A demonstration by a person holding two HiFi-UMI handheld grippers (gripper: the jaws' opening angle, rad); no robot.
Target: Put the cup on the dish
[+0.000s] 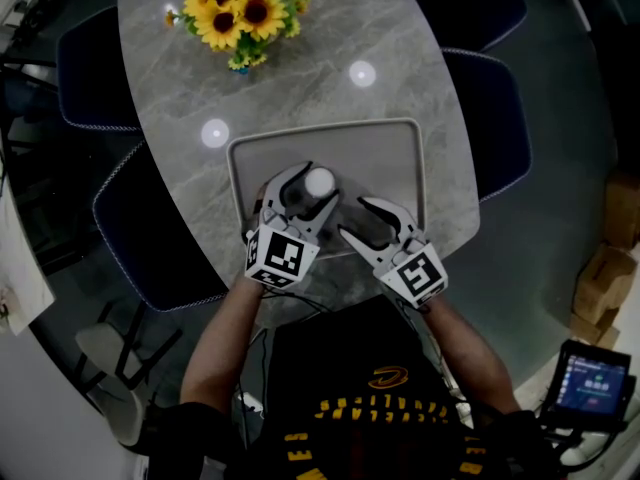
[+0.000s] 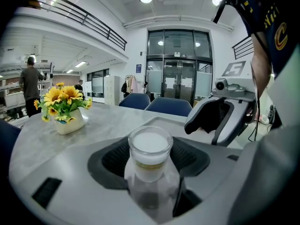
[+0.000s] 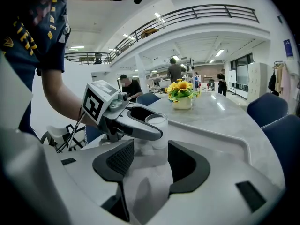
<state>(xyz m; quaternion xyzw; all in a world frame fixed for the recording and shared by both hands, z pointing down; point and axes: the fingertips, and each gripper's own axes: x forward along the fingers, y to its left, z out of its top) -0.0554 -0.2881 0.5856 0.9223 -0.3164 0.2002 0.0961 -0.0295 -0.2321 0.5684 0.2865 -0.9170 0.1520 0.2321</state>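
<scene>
Since the left gripper (image 1: 312, 190) has its jaws closed on the cup (image 2: 150, 146), which is over the dish (image 1: 390, 143), placement appears nearly complete; set-down and release are judged outstanding. The right gripper (image 3: 150, 159) has its jaws apart and empty, with the cup just beyond their tips.

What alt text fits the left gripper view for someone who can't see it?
A glass cup with white contents sits clasped between the left claw's dark pads, over a grey tray. The right claw hangs close beside it; sunflowers stand on the table at left.
</scene>
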